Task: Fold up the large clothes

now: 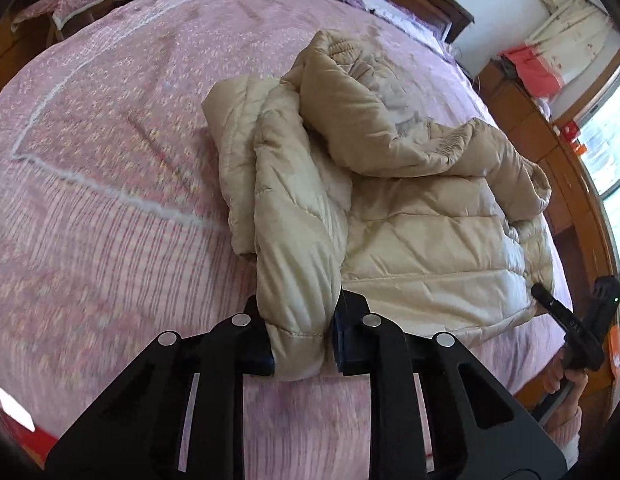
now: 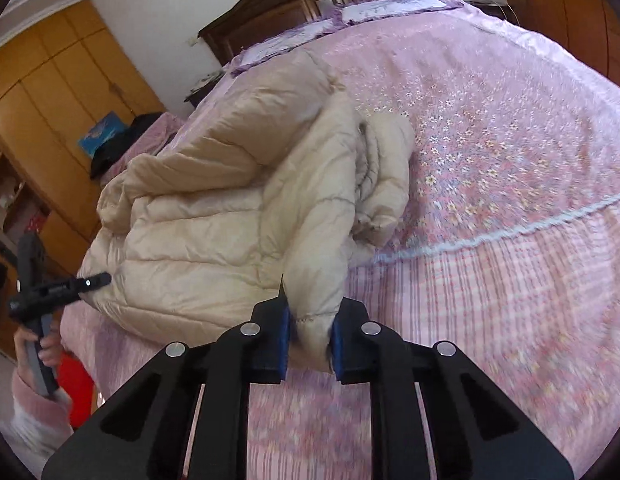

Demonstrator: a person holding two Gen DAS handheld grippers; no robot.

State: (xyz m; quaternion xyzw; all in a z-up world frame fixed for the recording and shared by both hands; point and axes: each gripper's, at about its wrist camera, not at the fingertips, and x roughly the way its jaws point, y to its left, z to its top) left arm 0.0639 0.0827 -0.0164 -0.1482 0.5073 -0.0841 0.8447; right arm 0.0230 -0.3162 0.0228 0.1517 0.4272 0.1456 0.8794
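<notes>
My left hand-held gripper [image 1: 302, 340] is clamped on a sleeve cuff of the beige puffer jacket [image 1: 409, 216]; my right hand-held gripper [image 2: 310, 344] pinches the other cuff. The jacket lies bunched on the pink floral bed [image 1: 110, 160]. No readable labels.

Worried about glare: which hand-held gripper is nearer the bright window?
Right. The right hand-held gripper holds the beige quilted puffer jacket on the window side; the left hand-held gripper clamps its sleeve farther from the window.
</notes>
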